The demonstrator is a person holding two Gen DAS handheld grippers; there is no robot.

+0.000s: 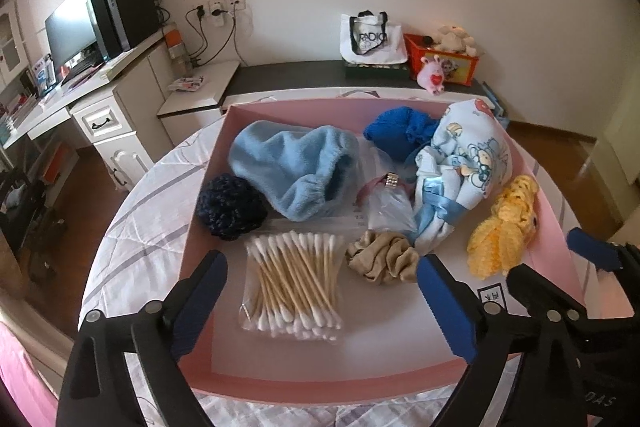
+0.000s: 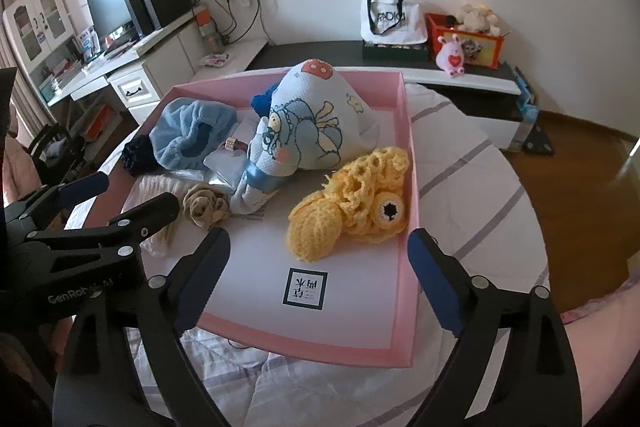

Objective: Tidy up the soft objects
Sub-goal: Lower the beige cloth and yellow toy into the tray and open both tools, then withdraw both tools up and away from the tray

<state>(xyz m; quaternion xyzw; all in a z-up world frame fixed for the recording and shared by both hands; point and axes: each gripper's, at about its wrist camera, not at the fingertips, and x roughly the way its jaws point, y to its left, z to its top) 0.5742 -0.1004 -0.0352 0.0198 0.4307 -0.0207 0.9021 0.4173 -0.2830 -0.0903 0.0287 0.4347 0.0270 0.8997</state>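
Right wrist view: the right tongs (image 2: 318,259) stand spread and empty over the near edge of the pink tray (image 2: 408,131), which rests on a quilted bed. The yellow crochet toy (image 2: 348,207) lies just ahead of them, inside the tray's right side, its long axis slanting from near-left to far-right. The left tongs (image 1: 320,281), also spread and empty, hover over the cotton swabs (image 1: 294,283), so the right hand is judged the nearer to the toy.

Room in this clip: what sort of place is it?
Most likely a bedroom or home study: a quilted bedcover under the pink box, a desk with a monitor, and a plush toy on the low shelf along the wall.
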